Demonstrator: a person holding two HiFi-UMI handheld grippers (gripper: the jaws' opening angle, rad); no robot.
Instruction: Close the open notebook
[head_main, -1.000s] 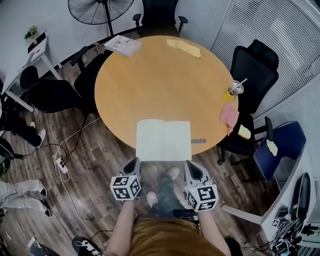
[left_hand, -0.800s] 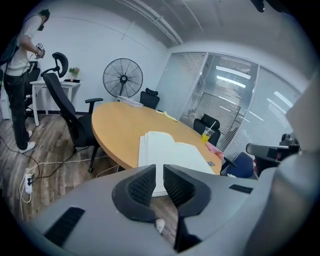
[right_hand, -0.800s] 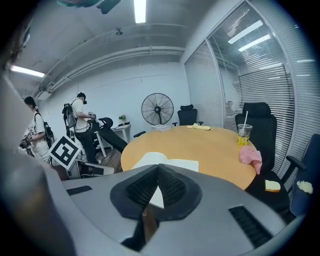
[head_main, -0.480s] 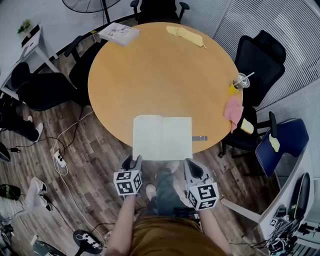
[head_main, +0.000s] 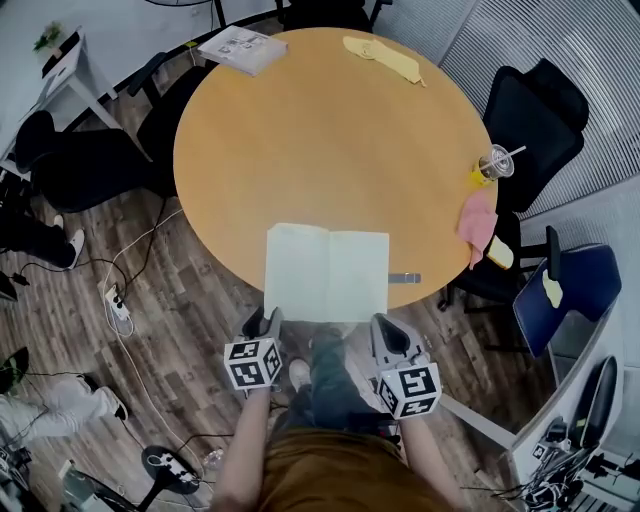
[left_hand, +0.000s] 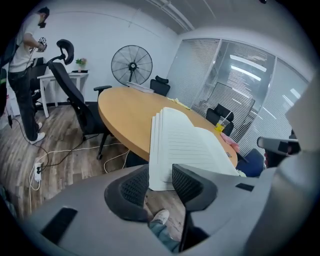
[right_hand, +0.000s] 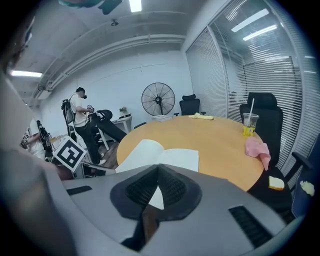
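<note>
while the notebook (head_main: 327, 272) lies open, the cup (head_main: 493, 165) holds a straw (head_main: 511, 153).

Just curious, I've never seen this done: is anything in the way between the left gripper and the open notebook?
Nothing visible is. The left gripper has just been opening its fingers, and the near left corner of the notebook, which overhangs the edge of the table, sits in the gap between them, not yet pinched.

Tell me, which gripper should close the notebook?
Left. The left gripper has just been opening its jaws, with a corner of the notebook in their gap, ungripped. The right gripper has its jaws together.
</note>
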